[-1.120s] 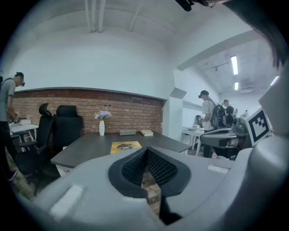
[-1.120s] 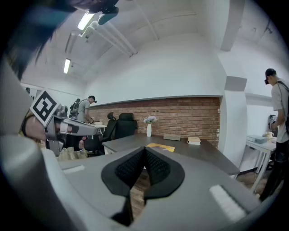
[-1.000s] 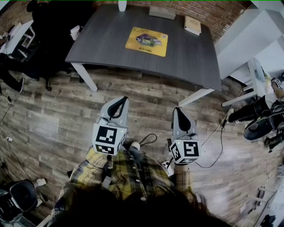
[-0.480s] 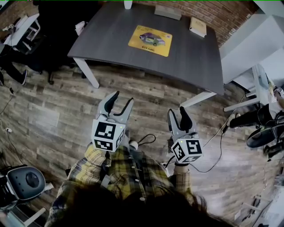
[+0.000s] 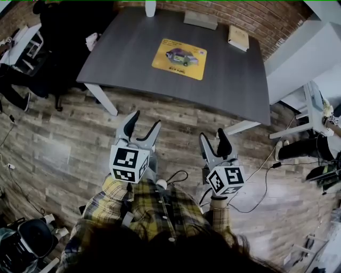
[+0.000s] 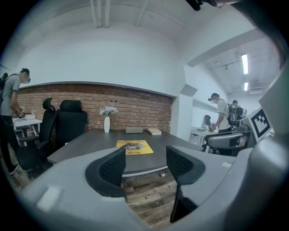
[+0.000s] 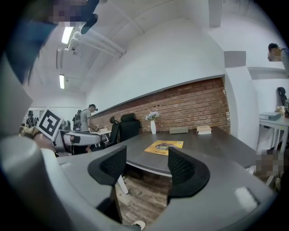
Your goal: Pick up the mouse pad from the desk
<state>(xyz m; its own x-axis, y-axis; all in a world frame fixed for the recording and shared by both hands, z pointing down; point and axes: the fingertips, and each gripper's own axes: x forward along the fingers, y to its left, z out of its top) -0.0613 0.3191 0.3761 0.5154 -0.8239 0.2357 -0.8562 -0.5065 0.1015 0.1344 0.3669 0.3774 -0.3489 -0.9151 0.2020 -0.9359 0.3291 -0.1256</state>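
Shut before, now opening empty: left claw (image 5: 145,120), right claw (image 5: 213,136), aimed toward mouse pad (image 5: 178,55).

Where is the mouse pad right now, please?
In the head view, the mouse pad lies flat on the desk, centre top, left of the book.

Left gripper (image 6: 145,157), jaws opening with nothing between them, facing the yellow mouse pad (image 6: 134,146) flat on the dark desk (image 6: 86,143).

The desk (image 5: 234,80) bears a mouse pad (image 5: 179,57), vase (image 5: 151,7), grey box (image 5: 200,19) and perhaps a book (image 5: 238,38).
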